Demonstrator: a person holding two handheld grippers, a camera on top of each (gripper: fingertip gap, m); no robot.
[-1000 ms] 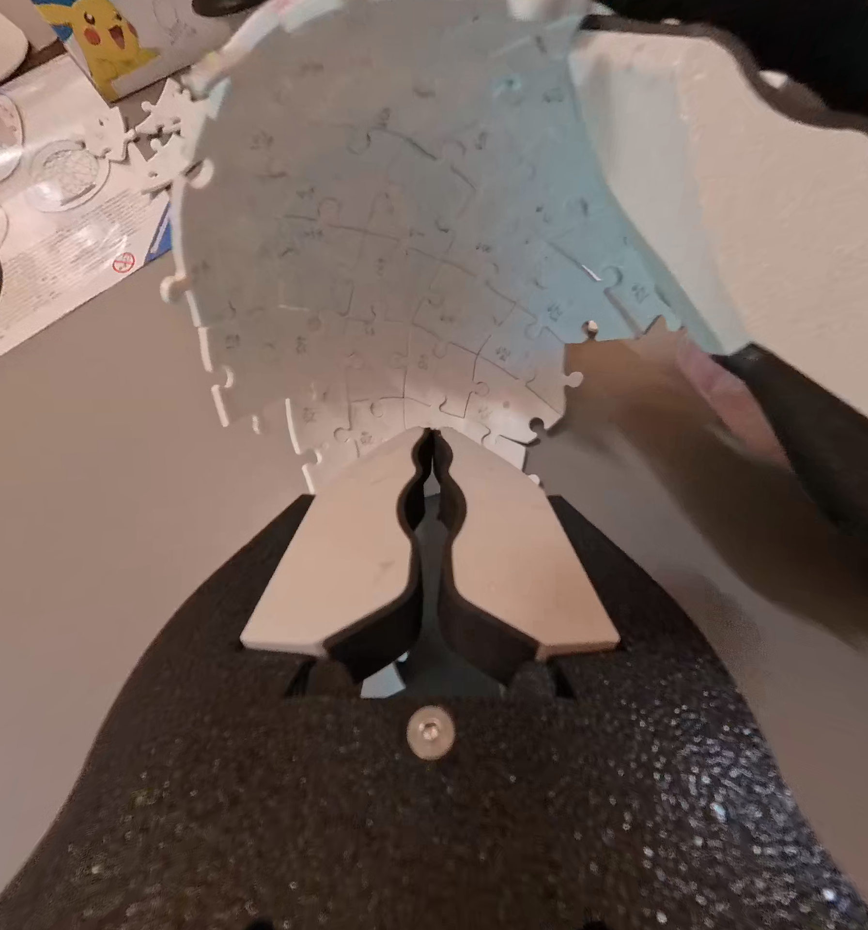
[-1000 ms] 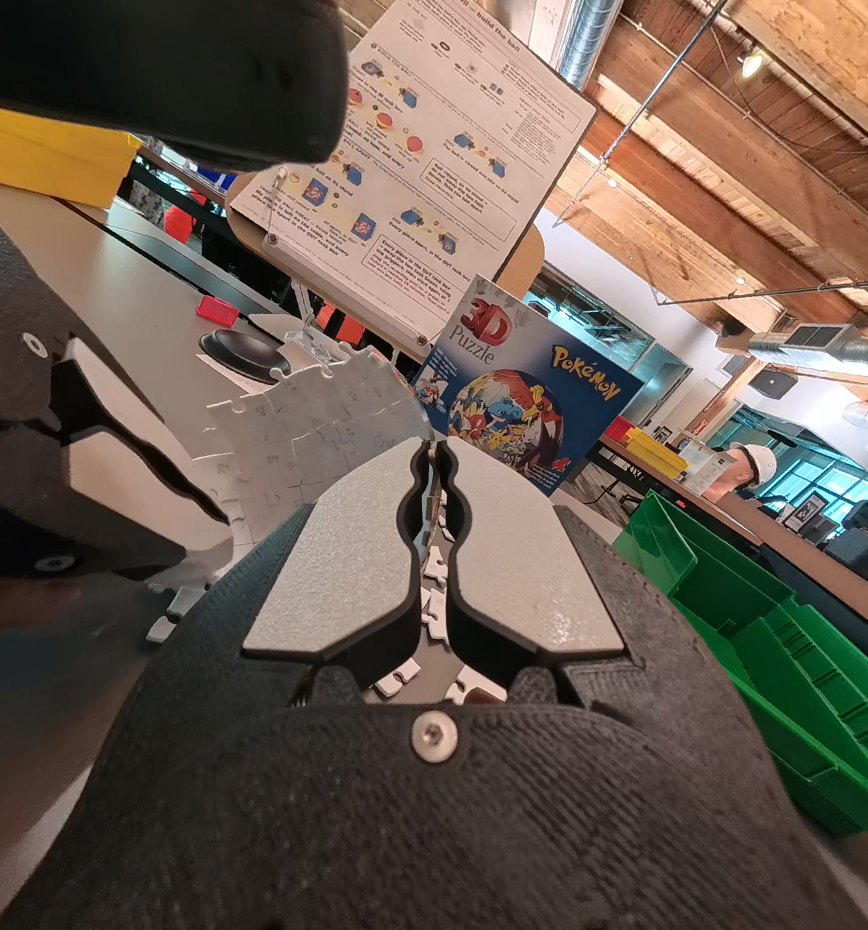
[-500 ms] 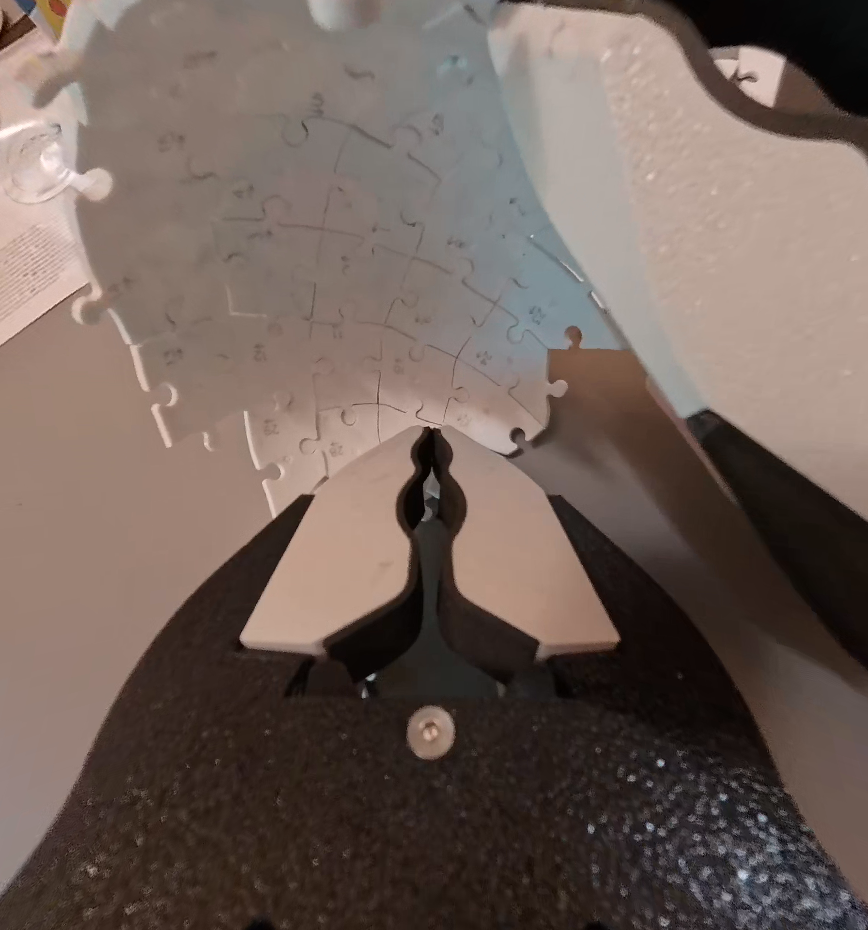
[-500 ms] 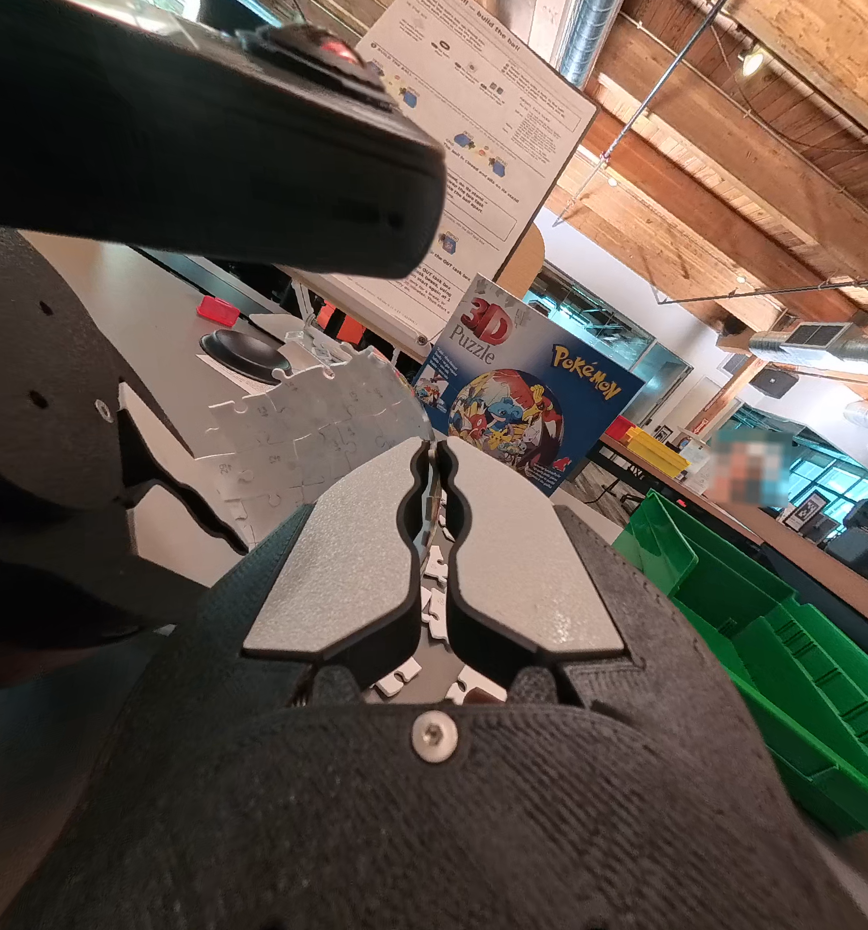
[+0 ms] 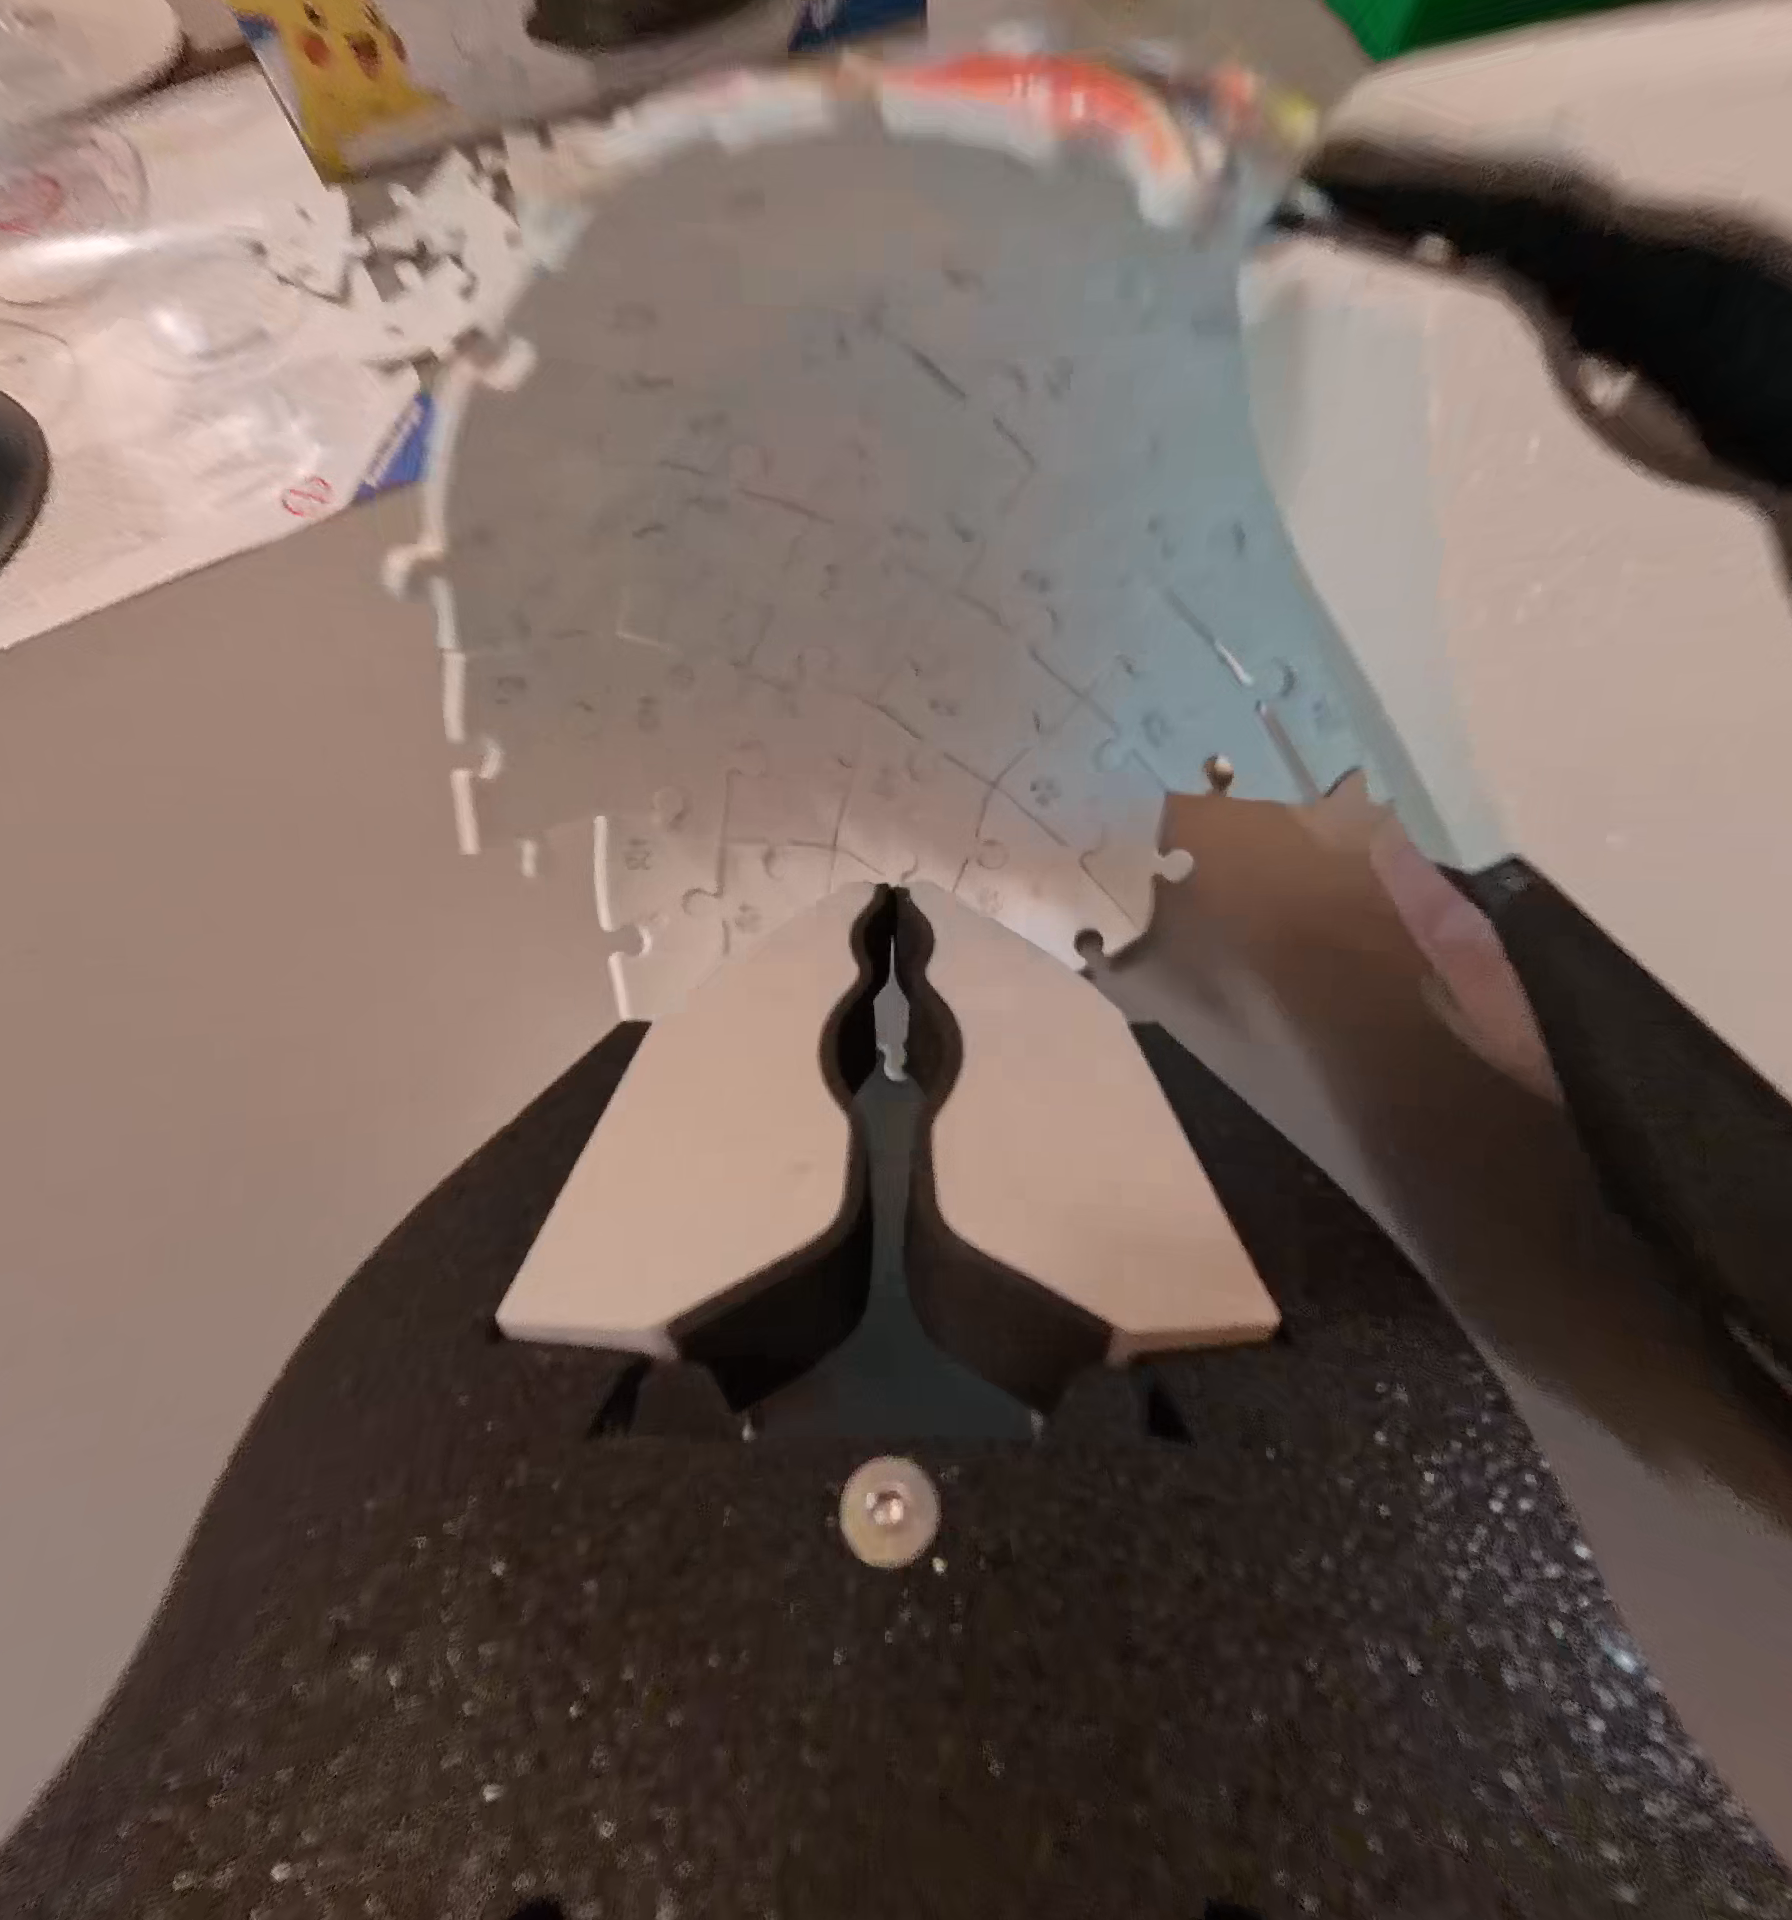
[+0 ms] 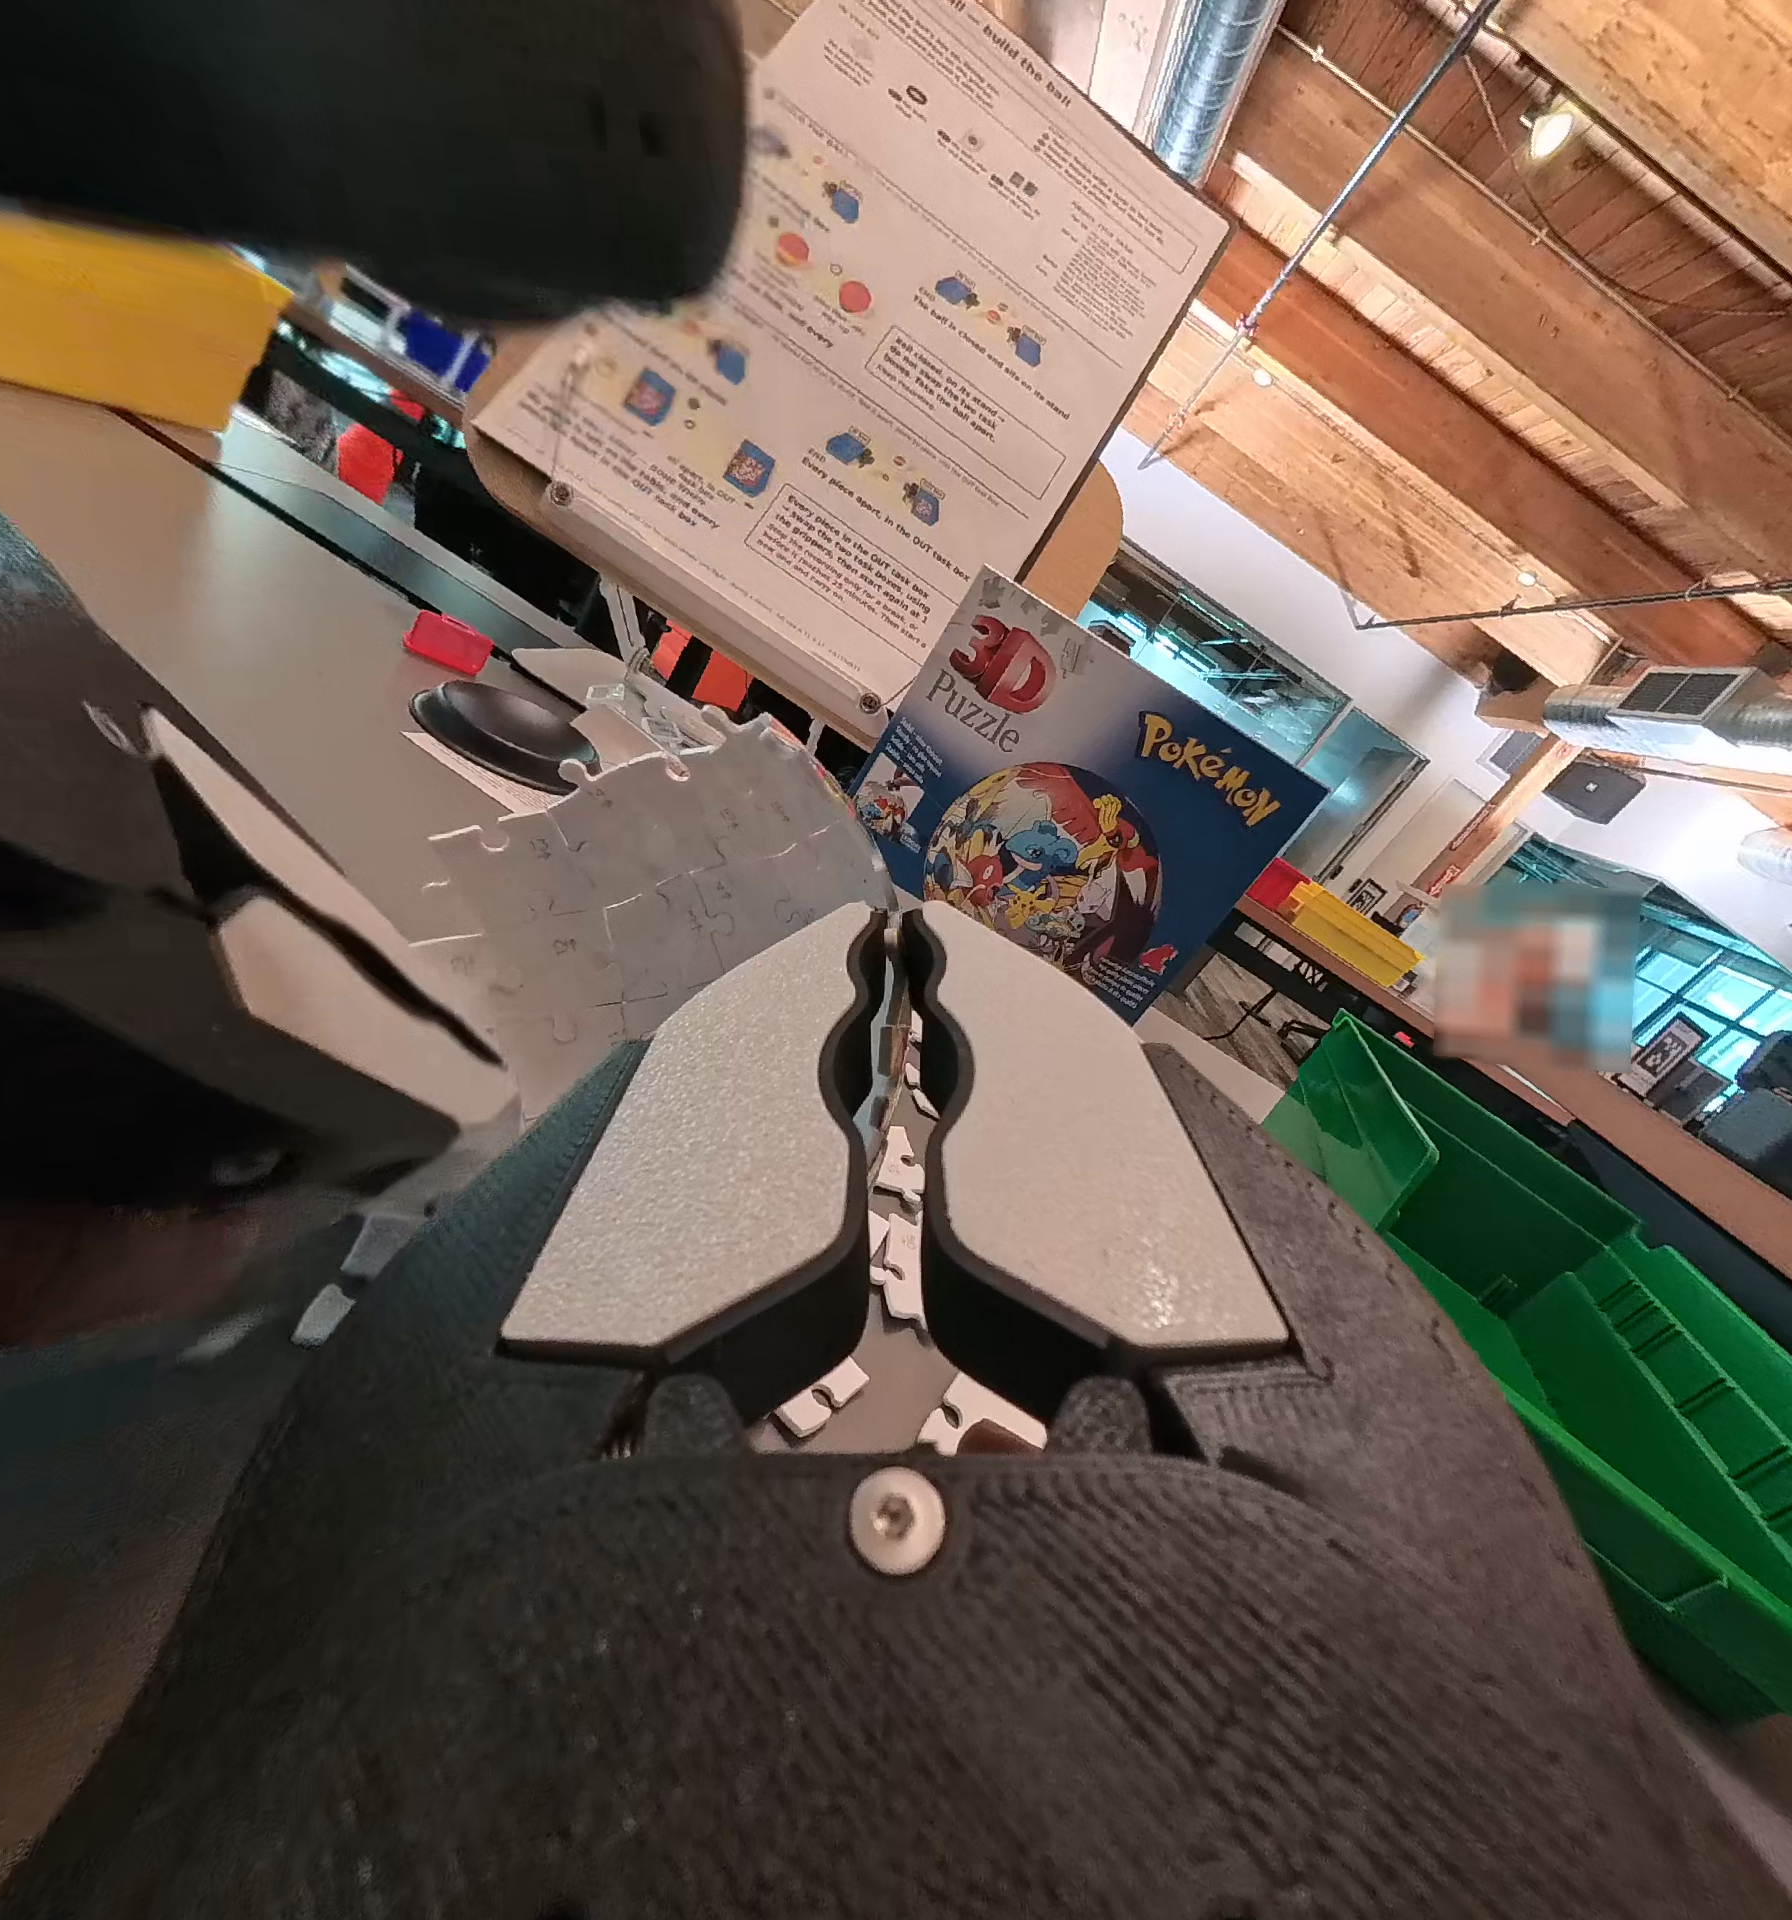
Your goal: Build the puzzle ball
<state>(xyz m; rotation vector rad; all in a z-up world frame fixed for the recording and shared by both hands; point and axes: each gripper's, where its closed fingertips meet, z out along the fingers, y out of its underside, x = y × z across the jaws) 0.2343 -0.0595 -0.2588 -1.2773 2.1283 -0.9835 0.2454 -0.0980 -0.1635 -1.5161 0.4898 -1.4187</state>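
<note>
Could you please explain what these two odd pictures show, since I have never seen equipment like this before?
No robot here: a person holds two hand-held grippers, each with a camera looking along its two grey fingers. The left gripper view looks down at a grey table; the right gripper view looks across the room. Both are shut on the edge of the same curved grey shell of joined puzzle pieces, a partly built puzzle ball seen from its plain inner side. Around it lie loose white puzzle pieces, a printed instruction sheet, a blue puzzle box and a green plastic bin.

Wooden beam ceiling (image 6: 1494, 343) with silver ducts (image 6: 1198, 73) above grey tables (image 6: 279, 582) and windows (image 6: 1723, 997).
</note>
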